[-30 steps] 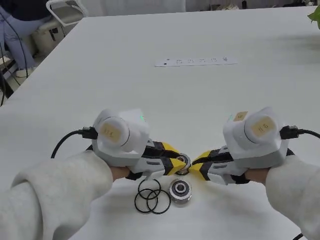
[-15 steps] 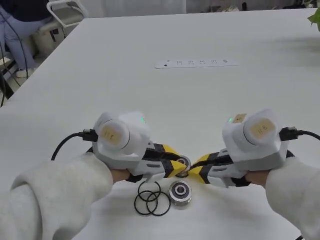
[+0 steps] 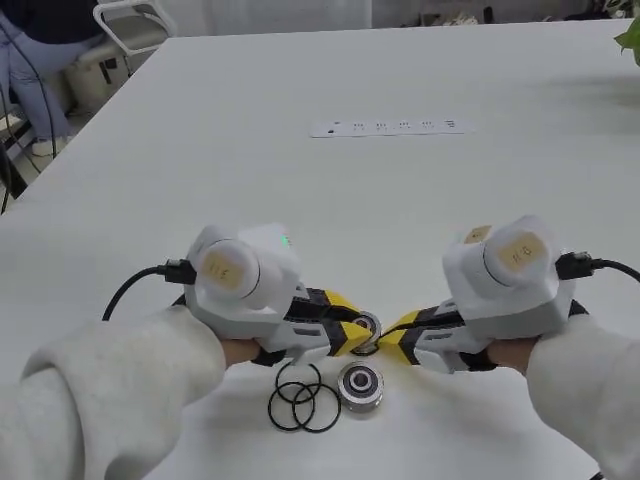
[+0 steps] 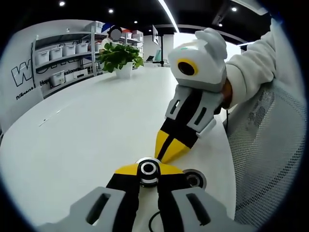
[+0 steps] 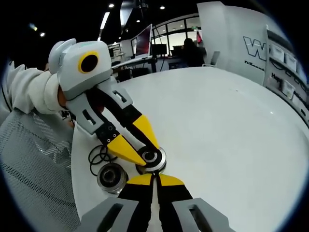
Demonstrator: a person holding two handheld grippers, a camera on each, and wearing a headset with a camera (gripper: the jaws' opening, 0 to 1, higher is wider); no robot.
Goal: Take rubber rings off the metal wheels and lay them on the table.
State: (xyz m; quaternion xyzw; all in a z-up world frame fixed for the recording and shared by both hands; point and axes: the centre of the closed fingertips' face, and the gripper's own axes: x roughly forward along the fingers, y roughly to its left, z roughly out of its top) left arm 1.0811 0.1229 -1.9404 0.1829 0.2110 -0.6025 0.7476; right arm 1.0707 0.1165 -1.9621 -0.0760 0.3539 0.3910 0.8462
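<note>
A small metal wheel hangs just above the white table. My left gripper is shut on it, and in the left gripper view the wheel sits between the yellow tips of that gripper. My right gripper comes from the right with its jaws together, its tips touching the wheel's rim. I cannot tell whether they pinch a rubber ring. A second wheel lies on the table below. Three black rubber rings lie overlapping to its left.
A white power strip lies far across the table. A chair and a seated person are at the far left corner. A black cable trails from the left gripper. A potted plant stands at the table's far end.
</note>
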